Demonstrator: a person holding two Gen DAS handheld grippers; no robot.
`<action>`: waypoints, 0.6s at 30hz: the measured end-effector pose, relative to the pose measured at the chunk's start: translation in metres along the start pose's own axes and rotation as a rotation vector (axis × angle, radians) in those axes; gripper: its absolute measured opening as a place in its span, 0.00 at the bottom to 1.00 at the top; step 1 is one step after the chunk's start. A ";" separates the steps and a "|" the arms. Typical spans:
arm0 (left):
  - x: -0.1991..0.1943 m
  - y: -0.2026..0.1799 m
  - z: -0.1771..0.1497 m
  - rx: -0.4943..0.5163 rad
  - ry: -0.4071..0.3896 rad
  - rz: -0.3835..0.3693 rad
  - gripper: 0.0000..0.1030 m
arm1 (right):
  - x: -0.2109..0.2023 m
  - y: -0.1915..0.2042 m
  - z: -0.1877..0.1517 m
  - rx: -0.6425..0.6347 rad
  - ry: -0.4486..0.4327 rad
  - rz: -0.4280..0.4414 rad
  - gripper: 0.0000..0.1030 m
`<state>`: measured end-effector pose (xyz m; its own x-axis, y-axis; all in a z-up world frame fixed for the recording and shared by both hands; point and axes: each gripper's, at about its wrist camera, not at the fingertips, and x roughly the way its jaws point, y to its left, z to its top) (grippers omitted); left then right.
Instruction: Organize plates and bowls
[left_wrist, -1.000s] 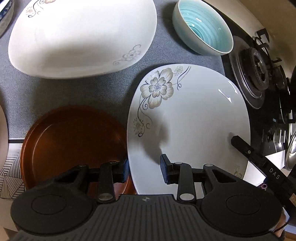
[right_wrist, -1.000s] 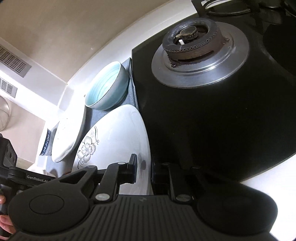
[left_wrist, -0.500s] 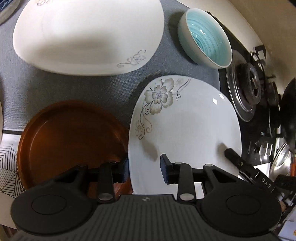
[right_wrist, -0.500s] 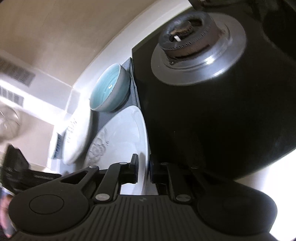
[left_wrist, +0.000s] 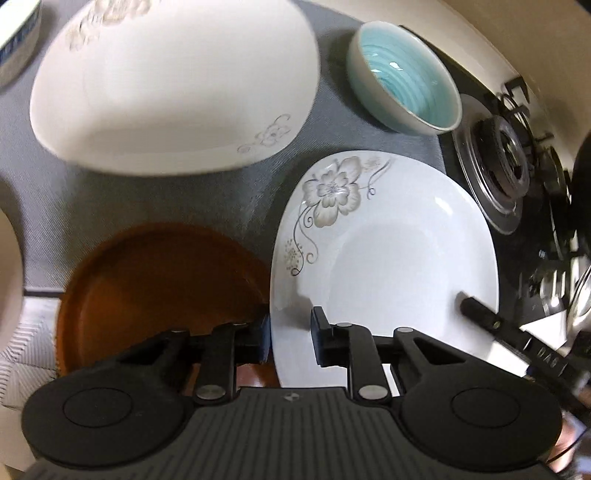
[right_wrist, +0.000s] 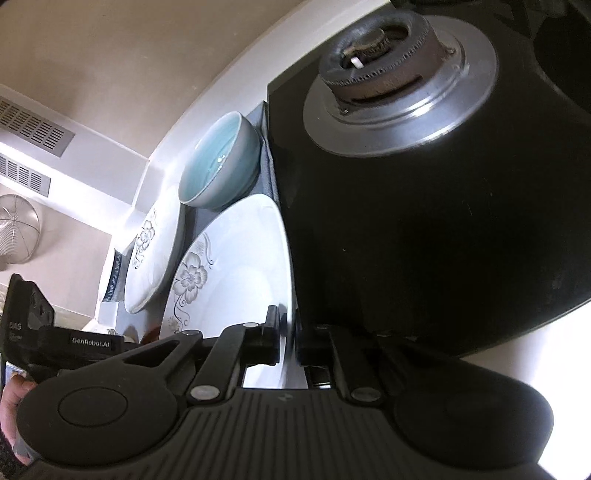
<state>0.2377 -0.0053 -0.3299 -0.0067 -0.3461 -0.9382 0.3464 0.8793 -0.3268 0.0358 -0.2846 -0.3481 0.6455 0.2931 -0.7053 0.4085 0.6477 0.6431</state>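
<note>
Left wrist view first: we see our left gripper (left_wrist: 290, 330) straddling the near left rim of the flowered white plate (left_wrist: 388, 258), one finger outside the rim over the brown plate (left_wrist: 159, 291), the other over the plate's face; its jaws have just been closing with the rim between them, but a gap shows and we cannot tell whether the pads press yet. At the plate's right edge the tip of our right gripper (left_wrist: 474, 304) meets the rim. From the right wrist view, our right gripper (right_wrist: 290, 330) has its fingers drawn together, clamped on that same rim of the flowered white plate (right_wrist: 236, 280), which lies just beside the black stovetop (right_wrist: 424, 240). Farther off on the grey mat (left_wrist: 177, 199) lie a larger white plate (left_wrist: 173, 85) and, near the burner (left_wrist: 498, 155), a blue bowl (left_wrist: 406, 77) standing upright.
</note>
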 end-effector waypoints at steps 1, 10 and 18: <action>-0.002 -0.003 -0.002 0.017 -0.011 0.013 0.23 | -0.001 0.003 0.000 -0.013 -0.003 -0.005 0.08; -0.003 -0.003 -0.009 0.031 -0.032 -0.006 0.22 | -0.018 0.022 -0.003 -0.068 -0.028 -0.018 0.09; -0.008 0.005 -0.008 0.028 -0.047 -0.046 0.22 | -0.035 0.032 -0.003 -0.065 -0.024 0.040 0.11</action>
<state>0.2320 0.0044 -0.3252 0.0209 -0.4018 -0.9155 0.3730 0.8527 -0.3657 0.0244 -0.2720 -0.3037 0.6762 0.3034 -0.6714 0.3395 0.6804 0.6494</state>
